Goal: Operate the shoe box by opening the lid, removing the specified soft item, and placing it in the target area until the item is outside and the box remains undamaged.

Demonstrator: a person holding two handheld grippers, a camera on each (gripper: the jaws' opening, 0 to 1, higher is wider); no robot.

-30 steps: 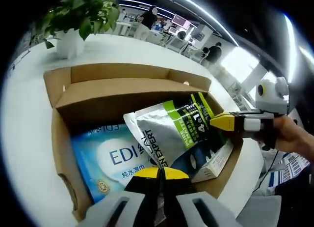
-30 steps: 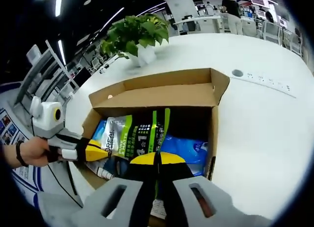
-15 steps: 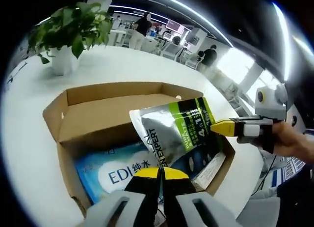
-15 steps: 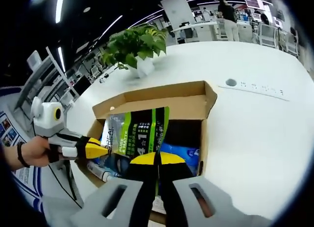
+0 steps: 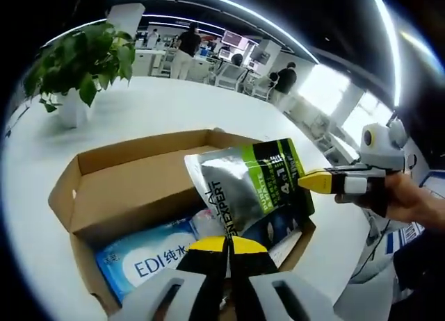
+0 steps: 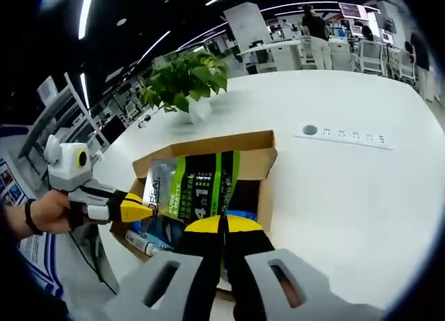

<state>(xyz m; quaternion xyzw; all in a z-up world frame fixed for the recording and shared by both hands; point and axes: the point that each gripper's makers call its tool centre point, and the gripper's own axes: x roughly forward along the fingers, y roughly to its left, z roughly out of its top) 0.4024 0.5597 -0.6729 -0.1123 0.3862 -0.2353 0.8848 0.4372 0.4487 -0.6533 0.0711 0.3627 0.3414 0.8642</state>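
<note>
Pouch held above open box, both grippers closed on it.

Left gripper (image 5: 226, 246) jaws pinch the pouch's (image 5: 247, 185) lower edge; right gripper (image 5: 311, 181) nips its far corner. The pouch hangs just ahead of the jaws, over the cardboard box (image 5: 132, 196). A blue wipes pack (image 5: 149, 255) lies inside, left of the left jaws. Potted plant (image 6: 184, 81) stands beyond on the white table (image 6: 334, 175).

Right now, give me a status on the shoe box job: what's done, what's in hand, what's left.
Done: the cardboard box stands open, lid flap folded back. In hand: both tongs, left and right, are clamped on the silver-and-green pouch, held above the box's contents; the blue wipes pack lies inside. Left: carry the pouch clear and set it on the white table. No damage to the box is visible.
</note>
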